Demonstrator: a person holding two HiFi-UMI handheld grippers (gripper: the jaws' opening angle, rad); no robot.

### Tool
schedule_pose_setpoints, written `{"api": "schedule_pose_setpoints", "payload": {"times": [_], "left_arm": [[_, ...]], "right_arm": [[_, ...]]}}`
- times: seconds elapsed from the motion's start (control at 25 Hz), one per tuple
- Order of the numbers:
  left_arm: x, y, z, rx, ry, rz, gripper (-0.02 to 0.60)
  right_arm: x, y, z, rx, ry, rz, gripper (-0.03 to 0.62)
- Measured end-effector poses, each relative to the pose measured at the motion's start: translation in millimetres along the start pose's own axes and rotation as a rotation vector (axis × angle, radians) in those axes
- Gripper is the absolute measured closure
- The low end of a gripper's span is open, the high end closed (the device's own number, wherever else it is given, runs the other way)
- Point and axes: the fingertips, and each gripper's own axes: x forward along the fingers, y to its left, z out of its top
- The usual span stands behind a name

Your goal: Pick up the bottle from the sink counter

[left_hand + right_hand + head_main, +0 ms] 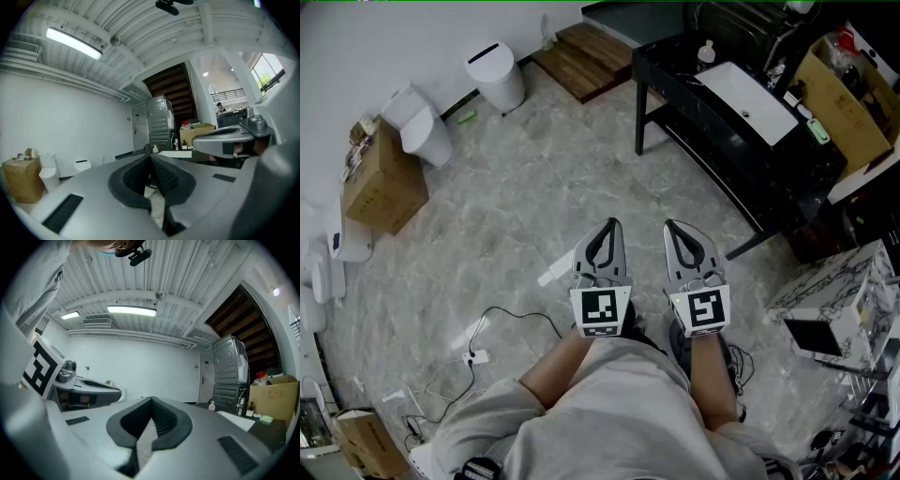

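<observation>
Bathroom-fixture storeroom, loose toilets (pixel 425 133), black sink counter (pixel 719 133) (cardboard boxes (pixel 382 184) about)

Open floor (pixel 534 216) leads to the sink counter (pixel 670 70).

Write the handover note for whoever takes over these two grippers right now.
Left gripper: shut, empty, held level in front of the person.
Right gripper: shut, empty, level beside it.
Bottle: small and white, upright on the black sink counter beside the white basin, across the floor from the person.
Done: nothing, the bottle is untouched.
Left: walk to the counter, open a gripper, close it on the bottle, lift.
</observation>
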Motion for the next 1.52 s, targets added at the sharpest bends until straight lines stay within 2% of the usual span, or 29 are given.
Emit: {"api": "schedule_pose_setpoints", "payload": {"times": [0.12,0.44,0.52,0.64,0.72,0.84,0.92,1.2,1.32,1.52], "left_arm": [[1,-15,-16,-0.032,0.053,-0.041,0.568],[41,-5,-17,0.017,0.082,-0.065,0.568],[49,2,-20,0.021,0.092,-0.063,0.568],[63,12,-25,0.029,0.110,-0.071,0.568],[74,19,-32,0.016,0.133,-0.078,0.568],[87,37,-40,-0.008,0.154,-0.072,0.568],[95,52,-44,-0.029,0.158,-0.062,0.568],[129,105,-38,-0.097,0.115,-0.027,0.568],[140,126,-39,-0.098,0.100,-0.042,0.568],[132,156,-51,-0.059,0.112,-0.010,0.568]], "right_arm": [[-5,2,-6,-0.037,0.013,0.010,0.585],[21,-30,-29,0.062,0.091,-0.025,0.585],[38,-26,-30,0.072,0.077,0.016,0.585],[63,-16,-24,0.011,0.018,0.097,0.585],[76,-13,-32,0.009,0.048,0.114,0.585],[98,-11,-43,0.071,0.119,0.110,0.585],[115,-8,-45,0.065,0.134,0.129,0.585],[171,3,-37,0.034,0.155,0.214,0.585],[200,11,-39,0.023,0.160,0.226,0.585],[232,45,-44,-0.001,0.173,0.333,0.585]]}}
